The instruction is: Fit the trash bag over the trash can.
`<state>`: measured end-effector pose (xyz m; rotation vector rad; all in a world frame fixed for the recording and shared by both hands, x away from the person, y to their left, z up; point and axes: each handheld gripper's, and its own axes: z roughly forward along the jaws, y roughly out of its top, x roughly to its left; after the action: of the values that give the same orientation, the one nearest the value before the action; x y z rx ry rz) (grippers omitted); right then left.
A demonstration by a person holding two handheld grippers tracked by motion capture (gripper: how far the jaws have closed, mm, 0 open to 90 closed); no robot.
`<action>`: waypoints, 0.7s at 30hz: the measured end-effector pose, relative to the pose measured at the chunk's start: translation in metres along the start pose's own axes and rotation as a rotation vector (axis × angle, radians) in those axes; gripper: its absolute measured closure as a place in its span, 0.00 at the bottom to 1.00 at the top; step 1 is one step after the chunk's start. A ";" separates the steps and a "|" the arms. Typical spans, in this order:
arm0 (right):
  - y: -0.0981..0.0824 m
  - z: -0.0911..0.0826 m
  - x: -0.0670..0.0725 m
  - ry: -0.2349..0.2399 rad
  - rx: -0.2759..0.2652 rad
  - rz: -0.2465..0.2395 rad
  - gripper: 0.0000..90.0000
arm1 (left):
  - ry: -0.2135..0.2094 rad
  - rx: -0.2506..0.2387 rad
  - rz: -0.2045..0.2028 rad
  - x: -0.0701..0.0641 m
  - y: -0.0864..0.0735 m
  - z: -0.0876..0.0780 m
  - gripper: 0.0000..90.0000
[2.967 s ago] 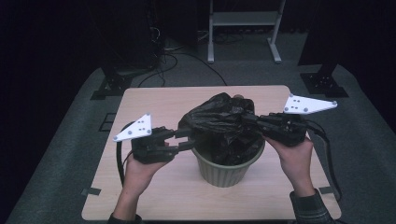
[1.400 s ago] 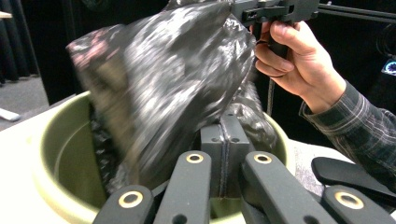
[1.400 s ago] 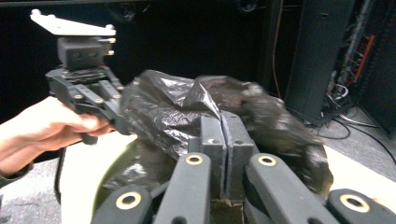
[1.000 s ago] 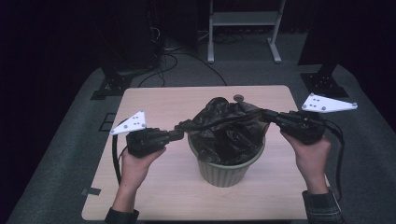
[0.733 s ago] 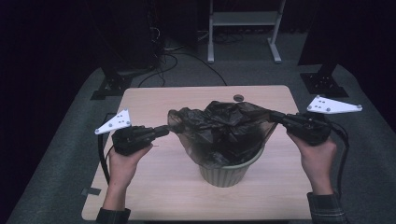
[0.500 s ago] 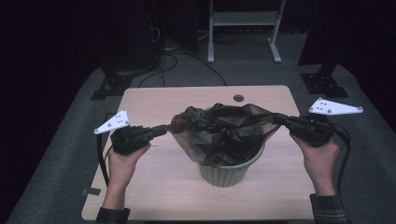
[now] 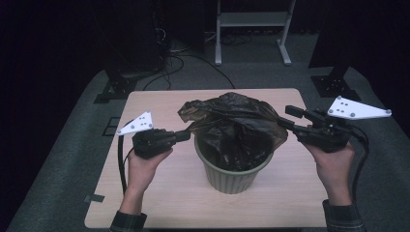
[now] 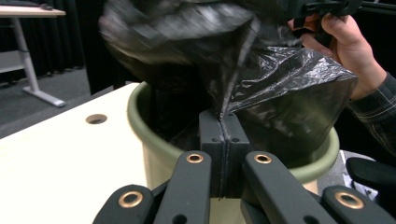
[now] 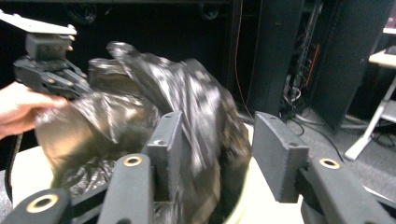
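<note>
A crumpled black plastic bag (image 7: 232,121) sits in and bulges above a green round bin (image 7: 232,176) at the middle of the wooden table (image 7: 159,203). My left gripper (image 7: 186,135) is at the bin's left, shut on a fold of the bag (image 8: 289,79) just over the green rim (image 8: 140,121). My right gripper (image 7: 290,116) hovers at the bag's right edge. Its jaws have just been opening, and they stand apart (image 9: 217,140) with blurred bag film (image 9: 140,93) in the gap, not pressed.
A small round hole (image 8: 96,118) is in the tabletop beyond the bin. Dark floor surrounds the table, with cables (image 7: 183,53), black stands (image 7: 121,82) and a white frame (image 7: 251,29) at the back. Both forearms come in from the near edge.
The two hands pulled the bag's mouth wide across the bin. Then the right jaws parted and let the film go; the bag has slackened and bunched back over the bin.
</note>
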<state>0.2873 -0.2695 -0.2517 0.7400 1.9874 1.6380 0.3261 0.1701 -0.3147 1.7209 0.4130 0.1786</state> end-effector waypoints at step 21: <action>0.009 0.054 0.037 0.038 0.129 -0.163 0.63 | -0.077 -0.011 0.036 -0.015 0.015 0.028 1.00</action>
<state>0.2961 -0.2041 -0.2533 0.5792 2.1361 1.4518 0.3243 0.1364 -0.3043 1.7196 0.3234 0.1399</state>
